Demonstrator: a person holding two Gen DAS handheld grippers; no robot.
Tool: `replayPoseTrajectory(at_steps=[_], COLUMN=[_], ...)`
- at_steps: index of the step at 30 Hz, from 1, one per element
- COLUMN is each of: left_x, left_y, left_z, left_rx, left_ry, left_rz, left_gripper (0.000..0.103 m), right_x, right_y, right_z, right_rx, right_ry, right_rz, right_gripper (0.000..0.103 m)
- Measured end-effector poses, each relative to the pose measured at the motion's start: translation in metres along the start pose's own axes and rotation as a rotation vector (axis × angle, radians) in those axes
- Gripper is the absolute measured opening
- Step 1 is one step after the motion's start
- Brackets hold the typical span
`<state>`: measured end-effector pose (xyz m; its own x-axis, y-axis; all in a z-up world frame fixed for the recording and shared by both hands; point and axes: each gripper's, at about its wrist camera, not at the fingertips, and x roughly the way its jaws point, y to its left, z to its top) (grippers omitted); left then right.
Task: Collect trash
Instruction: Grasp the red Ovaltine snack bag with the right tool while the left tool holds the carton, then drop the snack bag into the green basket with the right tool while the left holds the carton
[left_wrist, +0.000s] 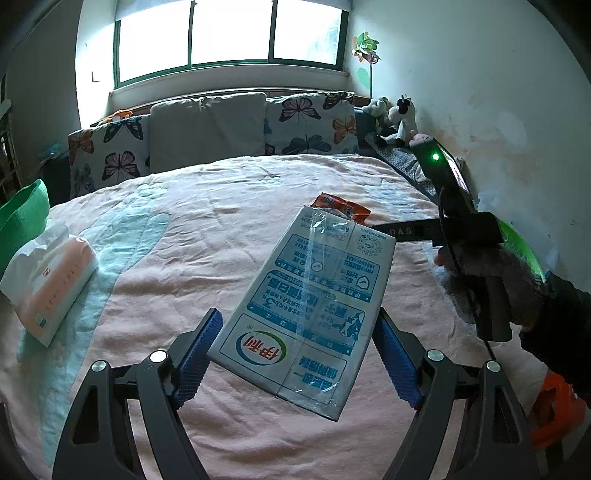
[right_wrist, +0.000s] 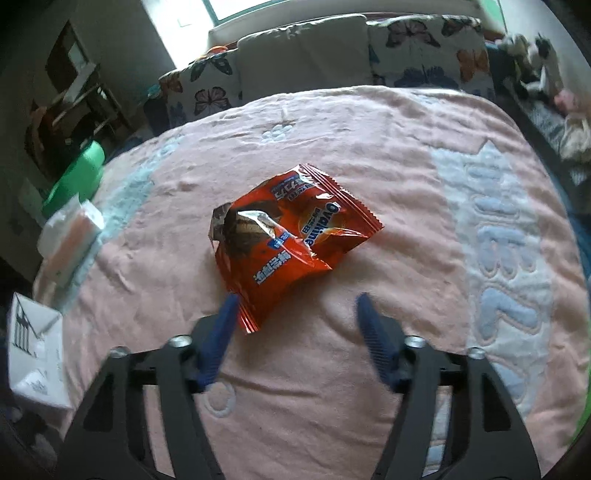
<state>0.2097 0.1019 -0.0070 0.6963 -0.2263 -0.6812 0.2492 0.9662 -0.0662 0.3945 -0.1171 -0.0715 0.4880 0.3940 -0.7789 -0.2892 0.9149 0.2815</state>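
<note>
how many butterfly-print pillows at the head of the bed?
2. One butterfly pillow stands left of the plain grey pillow, the other butterfly pillow right of it, all against the sill under the window. More may sit hidden behind them.

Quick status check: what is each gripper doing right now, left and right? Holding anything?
Left gripper: shut on the flattened milk carton.
Right gripper: open, holding nothing; orange snack wrapper lies just ahead on the bed.

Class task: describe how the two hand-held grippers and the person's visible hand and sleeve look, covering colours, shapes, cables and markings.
Each hand-held gripper, left and right, has black angular fingers with silver bolts and ribbed blue pads. Seen from the left wrist view, the right unit's black body shows a green light, a black cable and white lettering. A fuzzy grey glove meets a dark sleeve.
</note>
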Motion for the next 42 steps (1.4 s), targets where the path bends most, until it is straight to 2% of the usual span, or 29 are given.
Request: replayPoseTrajectory(at_steps=[6, 10, 14, 16, 18, 19, 21, 25, 33, 42], left_x=[-0.001, -0.002, -0.003, -0.002, -0.002, -0.002, -0.002, -0.004, -0.009, -0.006], left_y=[0.008, 0.015, 0.019, 0.022, 0.024, 0.023, 0.024, 0.019, -0.001, -0.052], left_z=[-0.002, -0.006, -0.009, -0.01, -0.011, -0.012, -0.012, -0.012, -0.008, 0.001], left_rx=[-0.014, -0.023, -0.034, -0.04, -0.045, -0.047, -0.05, -0.051, -0.035, 0.004], left_ry=[-0.003, -0.005, -0.004, -0.001, 0.001, 0.002, 0.004, 0.0, -0.01, -0.01], left_rz=[0.006, 0.003, 0.001, 0.0, 0.001, -0.001, -0.003, -0.01, -0.03, -0.094], left_gripper=[0.079, 0.079, 0.079, 0.079, 0.079, 0.079, 0.079, 0.079, 0.079, 0.079], right_x=[0.006, 0.02, 0.036, 0.039, 0.04, 0.039, 0.035, 0.023, -0.024, -0.098], right_y=[0.013, 0.022, 0.021, 0.023, 0.027, 0.027, 0.025, 0.018, 0.005, -0.031], right_z=[0.011, 0.021, 0.028, 0.03, 0.03, 0.029, 0.027, 0.022, -0.007, -0.051], right_rx=[0.024, 0.041, 0.1, 0.1, 0.073, 0.064, 0.057, 0.067, 0.037, 0.053], right_ry=[-0.004, -0.002, -0.009, -0.025, -0.031, -0.032, -0.039, -0.035, -0.045, -0.066], right_rz=[0.025, -0.022, -0.086, -0.128, -0.17, -0.17, -0.166, -0.123, -0.087, -0.089], right_gripper=[0.09, 0.097, 0.098, 0.095, 0.083, 0.082, 0.07, 0.057, 0.055, 0.055])
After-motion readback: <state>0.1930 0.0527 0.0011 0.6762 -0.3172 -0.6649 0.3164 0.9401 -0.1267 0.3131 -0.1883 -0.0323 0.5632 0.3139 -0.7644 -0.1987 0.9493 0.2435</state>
